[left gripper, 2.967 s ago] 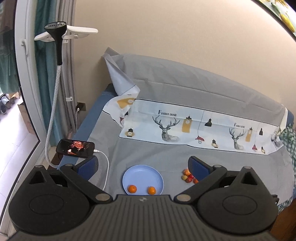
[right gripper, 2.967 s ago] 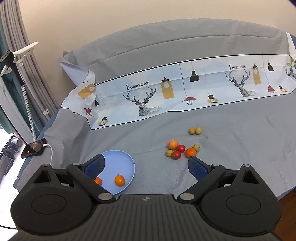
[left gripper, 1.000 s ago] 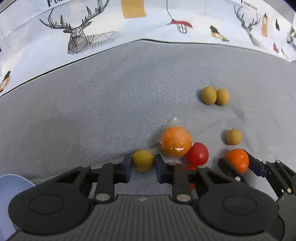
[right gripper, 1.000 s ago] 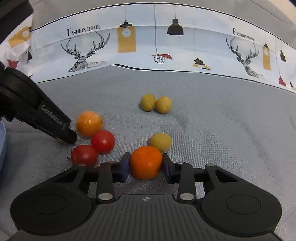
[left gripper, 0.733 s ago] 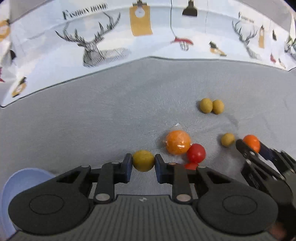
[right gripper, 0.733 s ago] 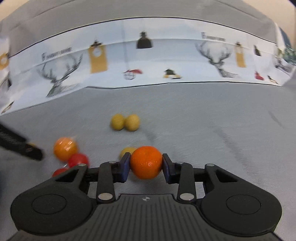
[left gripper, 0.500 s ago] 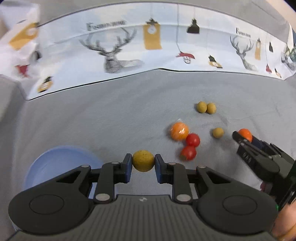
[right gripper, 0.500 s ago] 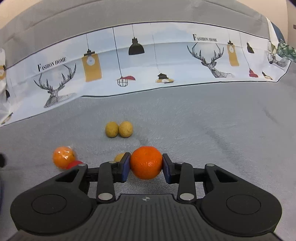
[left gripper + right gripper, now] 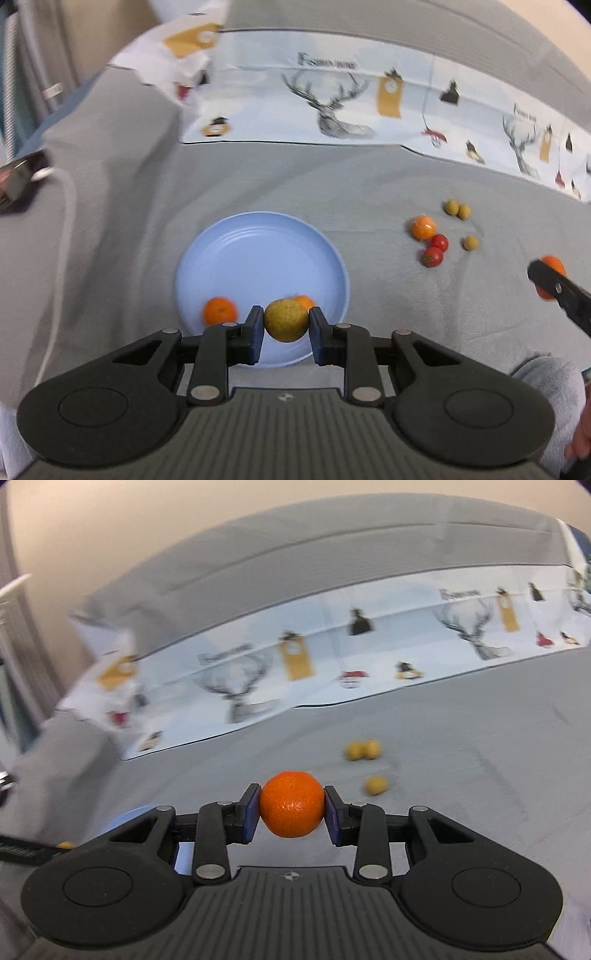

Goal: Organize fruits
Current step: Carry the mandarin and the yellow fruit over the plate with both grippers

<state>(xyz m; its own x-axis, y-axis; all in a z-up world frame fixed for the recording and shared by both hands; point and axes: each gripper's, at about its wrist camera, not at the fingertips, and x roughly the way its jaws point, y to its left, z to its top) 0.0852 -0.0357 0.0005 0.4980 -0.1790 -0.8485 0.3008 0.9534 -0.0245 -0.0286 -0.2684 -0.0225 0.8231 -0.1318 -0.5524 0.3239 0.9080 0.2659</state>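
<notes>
Sorting partly done: two oranges (image 9: 219,309) lie on the blue plate (image 9: 258,243); left claw (image 9: 286,328) grips a yellow-green fruit (image 9: 286,319) above the plate's near rim, right claw (image 9: 291,814) clamps a mandarin (image 9: 291,804) right of the plate, six fruits (image 9: 439,232) remaining on the bed beyond.

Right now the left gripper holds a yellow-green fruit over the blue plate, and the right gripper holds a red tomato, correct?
Not quite. The right gripper holds an orange, as the right wrist view shows. The left gripper does hold the yellow-green fruit over the blue plate.
</notes>
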